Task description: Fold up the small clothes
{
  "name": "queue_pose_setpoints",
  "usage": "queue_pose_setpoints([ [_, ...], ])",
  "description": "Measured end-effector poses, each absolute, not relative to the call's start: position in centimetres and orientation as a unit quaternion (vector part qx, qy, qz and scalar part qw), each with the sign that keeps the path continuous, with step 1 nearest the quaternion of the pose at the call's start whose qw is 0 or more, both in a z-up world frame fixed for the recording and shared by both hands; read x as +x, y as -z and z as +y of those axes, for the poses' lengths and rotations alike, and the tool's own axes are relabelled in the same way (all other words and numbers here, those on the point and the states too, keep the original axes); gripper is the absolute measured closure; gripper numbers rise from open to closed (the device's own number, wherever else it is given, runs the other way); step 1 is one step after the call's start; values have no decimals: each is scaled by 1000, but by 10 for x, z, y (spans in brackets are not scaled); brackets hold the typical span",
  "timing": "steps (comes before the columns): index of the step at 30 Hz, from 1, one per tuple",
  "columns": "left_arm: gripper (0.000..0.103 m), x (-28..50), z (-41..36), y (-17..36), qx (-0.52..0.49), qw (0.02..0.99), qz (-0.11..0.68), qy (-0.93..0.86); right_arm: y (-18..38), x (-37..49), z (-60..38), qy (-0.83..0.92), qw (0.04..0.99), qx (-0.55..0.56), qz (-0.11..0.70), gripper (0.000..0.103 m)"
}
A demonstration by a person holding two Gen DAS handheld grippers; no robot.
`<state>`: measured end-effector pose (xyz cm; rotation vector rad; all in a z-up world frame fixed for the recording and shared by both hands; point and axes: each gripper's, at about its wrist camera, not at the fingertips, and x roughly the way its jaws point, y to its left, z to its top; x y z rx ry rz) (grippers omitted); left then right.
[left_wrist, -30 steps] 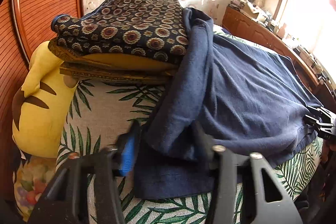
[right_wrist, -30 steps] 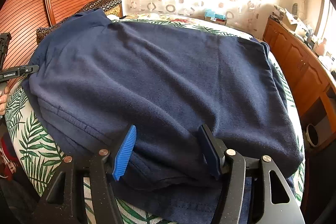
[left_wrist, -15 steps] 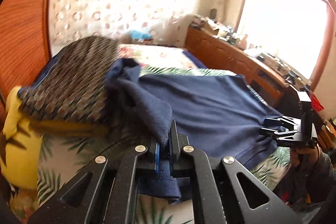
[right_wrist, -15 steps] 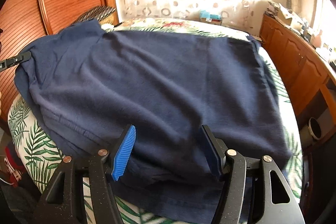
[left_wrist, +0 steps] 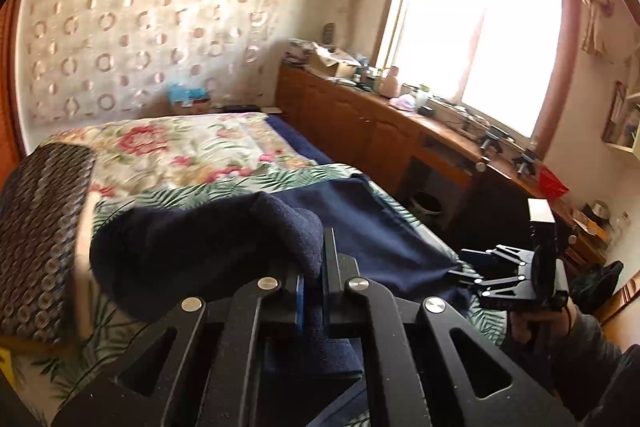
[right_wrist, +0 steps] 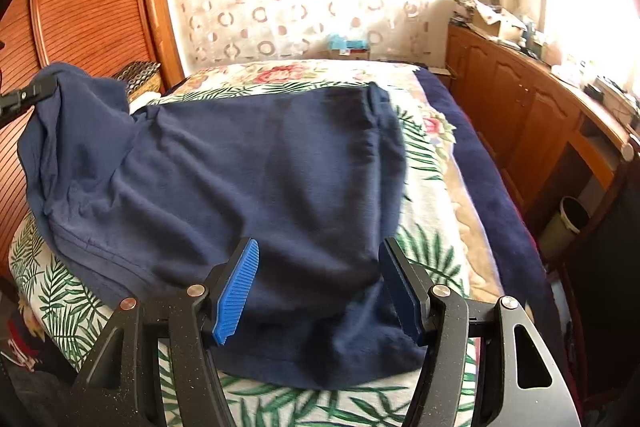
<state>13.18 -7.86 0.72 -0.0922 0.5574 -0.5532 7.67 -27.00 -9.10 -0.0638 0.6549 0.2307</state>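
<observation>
A navy blue shirt (right_wrist: 256, 163) lies across the leaf-print bed cover (right_wrist: 432, 255). My left gripper (left_wrist: 314, 267) is shut on the shirt's left edge (left_wrist: 208, 251) and holds it lifted off the bed; its tip also shows in the right wrist view (right_wrist: 24, 95) at the far left. My right gripper (right_wrist: 318, 287) is open, its blue pads on either side of the shirt's near edge, not clamped. It also shows in the left wrist view (left_wrist: 468, 263) at the right, at the shirt's other end.
A dark patterned pillow stack (left_wrist: 40, 239) sits at the left by the wooden headboard (right_wrist: 88, 11). A floral quilt (left_wrist: 180, 147) covers the far bed. A wooden cabinet (right_wrist: 532, 115) with clutter runs along the right wall, with a bin (right_wrist: 568, 223) below.
My left gripper shut on the shirt's left edge and lifted it up, pulling the cloth off the pillows. The right gripper stayed open over the near edge.
</observation>
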Motion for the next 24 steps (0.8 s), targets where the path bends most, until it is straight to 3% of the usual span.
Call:
queue_pose_setpoints([
  [13, 96, 149, -158, -37, -3, 907, 265, 327, 79, 64, -300, -98, 947, -11, 307, 38],
  [14, 93, 153, -162, -33, 5, 902, 280, 327, 80, 64, -301, -98, 946, -10, 307, 38],
  [16, 71, 159, -167, -25, 11, 893, 300, 336, 81, 64, -304, -99, 946, -8, 308, 38],
  [17, 55, 159, -168, -24, 13, 891, 302, 339, 81, 66, -305, -99, 946, -8, 309, 38],
  [20, 25, 152, -168, -16, 28, 891, 305, 335, 83, 69, -308, -99, 944, -8, 313, 38],
  [24, 24, 145, -158, -8, 35, 899, 305, 312, 81, 74, -308, -100, 944, -7, 314, 38],
])
